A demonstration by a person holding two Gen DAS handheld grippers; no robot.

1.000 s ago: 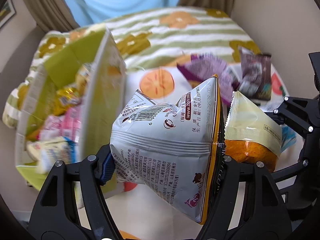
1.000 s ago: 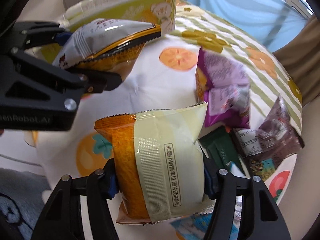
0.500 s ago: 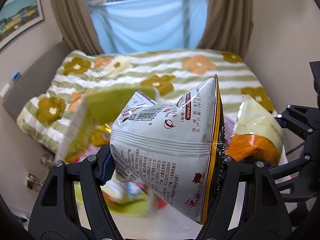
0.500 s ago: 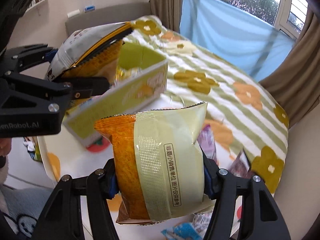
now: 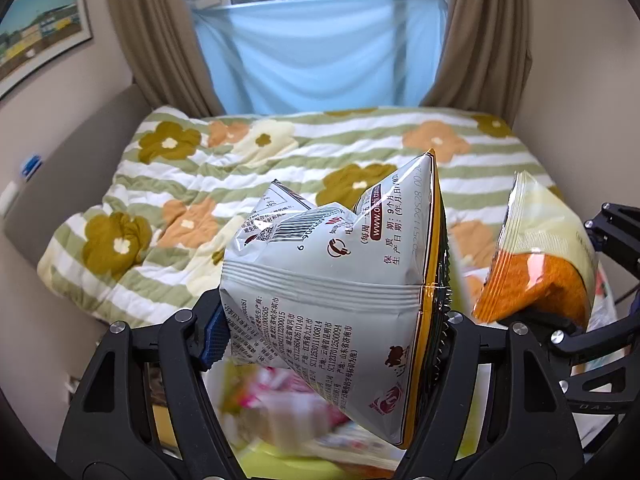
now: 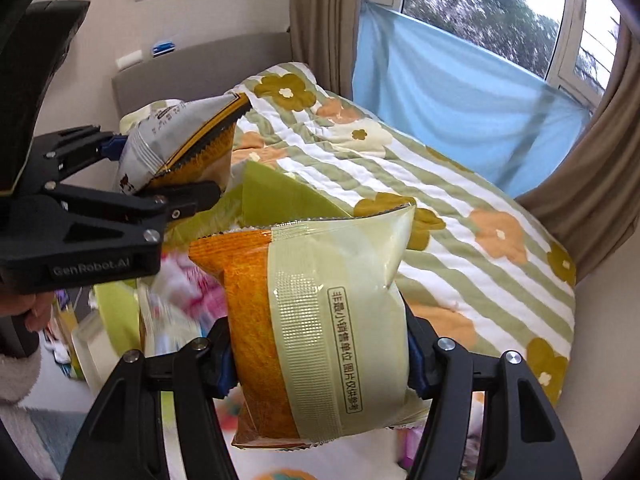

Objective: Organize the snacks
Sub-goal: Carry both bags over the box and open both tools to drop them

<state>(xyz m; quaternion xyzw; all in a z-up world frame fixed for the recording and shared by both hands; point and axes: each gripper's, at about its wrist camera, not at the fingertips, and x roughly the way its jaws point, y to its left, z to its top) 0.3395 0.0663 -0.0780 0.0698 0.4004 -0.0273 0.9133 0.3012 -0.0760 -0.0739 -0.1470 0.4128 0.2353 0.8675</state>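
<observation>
**Two snack bags held above a blurred box**

A silver bag (image 5: 336,292) is clamped between the fingers of the left hand-held gripper (image 5: 332,328), filling the centre of the left wrist view. A barcode, Chinese print, a partial web address beginning "www.o" and a date stamp reading roughly "20251129" can be read on it; an orange-yellow edge runs down its right side. The same bag appears at the upper left of the right wrist view, where "GenRobot.AI" is printed on the left gripper's body.

An orange bag (image 6: 320,332) with a pale green back seam is gripped by the right hand-held gripper (image 6: 320,364) at the centre of the right wrist view; a vertical line of Chinese characters is printed on the seam. It is also seen at the right edge of the left wrist view (image 5: 540,264).

A green box (image 6: 276,196) with pink packets, heavily blurred, lies below and between the two bags. A bed (image 5: 280,148) with a striped floral quilt fills the background.
</observation>
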